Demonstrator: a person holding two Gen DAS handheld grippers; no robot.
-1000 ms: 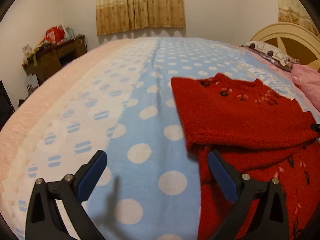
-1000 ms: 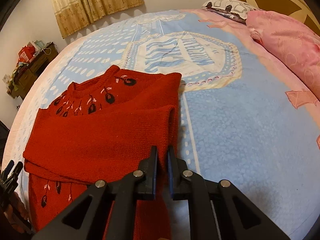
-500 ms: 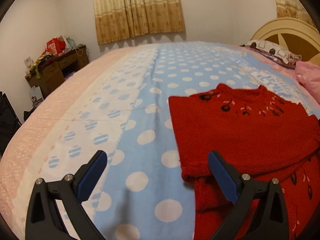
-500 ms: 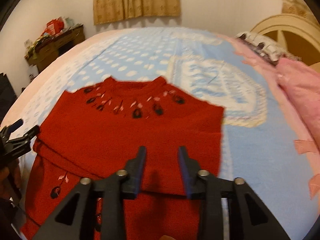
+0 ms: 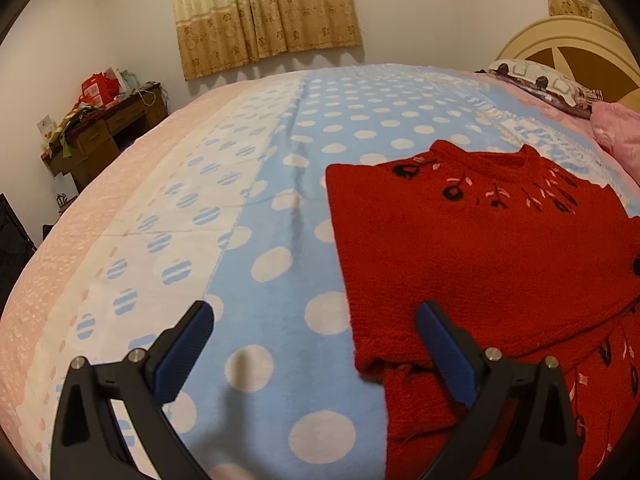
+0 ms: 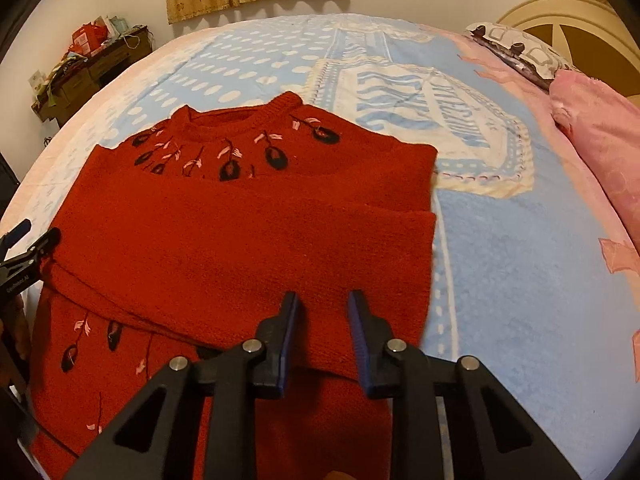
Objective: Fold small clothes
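A red knitted sweater (image 6: 248,240) with black and pink embroidery lies on the bed, its sleeves folded across the chest. It also shows in the left wrist view (image 5: 480,256). My right gripper (image 6: 322,332) is open and empty, hovering just above the folded sleeve's near edge. My left gripper (image 5: 312,340) is wide open and empty, at the sweater's left edge, one pad over the blanket and one over the red fabric. The left gripper also shows at the left edge of the right wrist view (image 6: 24,248).
The bed is covered by a blue blanket (image 5: 288,216) with white dots. A pink pillow (image 6: 600,128) and patterned pillow (image 6: 516,48) lie by the headboard (image 6: 568,12). A cluttered wooden desk (image 5: 104,128) stands by the wall at left.
My right gripper opened and let go of the sleeve, which now lies flat across the sweater. Both grippers pulled back and rose slightly.
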